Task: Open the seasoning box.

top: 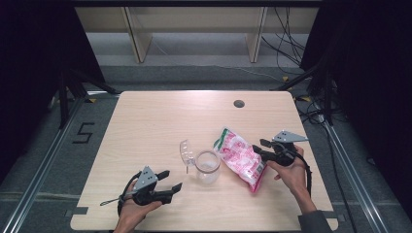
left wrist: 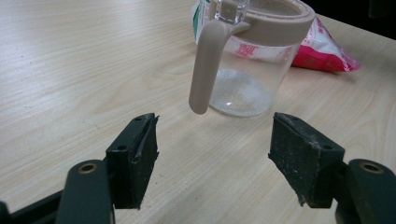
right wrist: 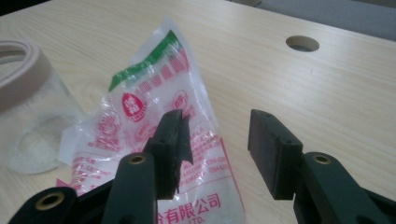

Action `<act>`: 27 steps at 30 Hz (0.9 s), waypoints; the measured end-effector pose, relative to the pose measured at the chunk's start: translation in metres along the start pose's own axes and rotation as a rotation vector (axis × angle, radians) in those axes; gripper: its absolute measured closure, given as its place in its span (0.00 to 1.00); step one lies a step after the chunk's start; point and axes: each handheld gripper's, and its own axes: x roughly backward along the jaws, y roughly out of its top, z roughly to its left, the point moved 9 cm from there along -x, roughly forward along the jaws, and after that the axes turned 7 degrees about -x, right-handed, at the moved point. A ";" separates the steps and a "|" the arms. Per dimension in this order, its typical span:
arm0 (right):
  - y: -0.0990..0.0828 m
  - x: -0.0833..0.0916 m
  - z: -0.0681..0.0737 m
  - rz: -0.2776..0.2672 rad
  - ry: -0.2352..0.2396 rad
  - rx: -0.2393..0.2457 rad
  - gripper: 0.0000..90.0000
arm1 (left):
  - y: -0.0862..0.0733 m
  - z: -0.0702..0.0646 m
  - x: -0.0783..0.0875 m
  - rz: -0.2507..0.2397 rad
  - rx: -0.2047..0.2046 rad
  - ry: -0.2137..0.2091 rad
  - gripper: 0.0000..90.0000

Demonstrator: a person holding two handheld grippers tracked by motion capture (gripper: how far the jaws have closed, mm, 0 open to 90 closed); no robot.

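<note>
Plastic pouch (right wrist: 187, 154) lies loose beside the jar (top: 208, 167); we find both the right gripper (right wrist: 215, 149) and left gripper (left wrist: 212, 154) released, so a careless re-grasp could topple the lightweight jar.

1. The table (top: 145, 121) has a pale wood-grain top with a matt, smooth finish.
2. The jar (left wrist: 252, 70) is clear, glossy glass or plastic, with a matt beige plastic rim and a smooth beige handle; fine white grains lie at its bottom.
3. The bag (right wrist: 154, 121) is thin, shiny, crinkled plastic film printed in pink, red and green.
4. The jaw pads look like matt black rubber, scuffed and dusty.
</note>
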 end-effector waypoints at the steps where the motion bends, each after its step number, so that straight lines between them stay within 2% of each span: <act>1: -0.001 -0.002 0.000 0.001 0.003 -0.012 0.63 | 0.000 0.000 0.000 0.000 0.004 0.000 0.35; 2: -0.001 -0.005 -0.003 0.007 0.014 0.020 0.63 | 0.000 0.000 -0.001 -0.001 0.004 -0.003 0.35; 3: -0.001 -0.006 -0.004 0.006 -0.002 0.020 0.63 | 0.000 0.000 0.000 0.002 0.004 -0.001 0.35; 4: -0.003 -0.008 -0.001 0.017 0.003 -0.002 0.62 | 0.000 -0.001 -0.001 0.001 -0.001 -0.003 0.35; 5: -0.004 -0.009 -0.003 0.031 0.013 0.015 0.61 | 0.000 0.000 0.000 0.005 -0.001 0.002 0.35; 7: -0.003 -0.013 -0.003 0.027 0.026 0.009 0.61 | 0.001 -0.001 -0.001 -0.007 0.016 0.002 0.35; 8: -0.003 -0.014 -0.004 0.024 0.029 0.005 0.61 | 0.001 -0.002 -0.001 -0.005 0.009 -0.007 0.35; 9: -0.004 -0.014 -0.002 0.035 0.020 -0.032 0.60 | 0.000 -0.001 0.000 0.002 -0.002 -0.006 0.35; 10: -0.002 -0.016 -0.005 0.034 0.026 0.000 0.60 | 0.001 -0.002 0.000 0.000 0.000 -0.006 0.35; 11: -0.003 -0.018 -0.004 0.038 0.023 -0.028 0.60 | 0.001 -0.002 0.000 -0.001 0.003 -0.006 0.35; 12: -0.003 -0.020 -0.004 0.046 0.039 -0.030 0.60 | 0.001 -0.002 -0.001 -0.001 0.002 -0.008 0.35; 13: -0.002 -0.022 -0.006 0.047 0.052 -0.011 0.59 | 0.001 -0.002 0.000 -0.001 0.002 -0.008 0.34; 15: -0.001 -0.027 -0.004 0.032 0.091 -0.042 0.60 | 0.001 -0.002 0.000 0.000 0.001 -0.009 0.34; 16: -0.002 -0.030 -0.004 0.042 0.091 -0.045 0.60 | 0.001 -0.002 0.000 0.000 0.004 -0.007 0.34; 17: -0.004 -0.031 -0.002 0.057 0.089 -0.075 0.60 | 0.002 -0.002 -0.001 -0.010 0.017 -0.007 0.34; 18: -0.004 -0.034 -0.006 0.073 0.075 -0.040 0.60 | 0.002 -0.002 -0.001 -0.010 0.016 -0.006 0.34; 19: -0.005 -0.037 -0.006 0.079 0.075 -0.027 0.60 | 0.002 -0.002 -0.001 -0.008 0.014 -0.005 0.34; 22: -0.005 -0.040 -0.002 0.091 0.071 -0.049 0.63 | 0.000 -0.001 -0.001 0.003 0.013 0.002 0.34; 23: -0.005 -0.041 -0.003 0.096 0.078 -0.025 0.63 | 0.000 -0.001 -0.001 0.005 0.010 0.000 0.34; 24: -0.006 -0.042 -0.002 0.100 0.087 -0.026 0.64 | -0.001 -0.001 -0.001 0.009 0.008 -0.001 0.34; 26: -0.006 -0.043 -0.003 0.099 0.081 -0.045 0.64 | -0.001 -0.001 -0.002 0.006 0.011 -0.003 0.34; 27: -0.007 -0.043 -0.003 0.107 0.098 -0.058 0.63 | -0.001 -0.002 -0.002 0.006 0.010 -0.003 0.33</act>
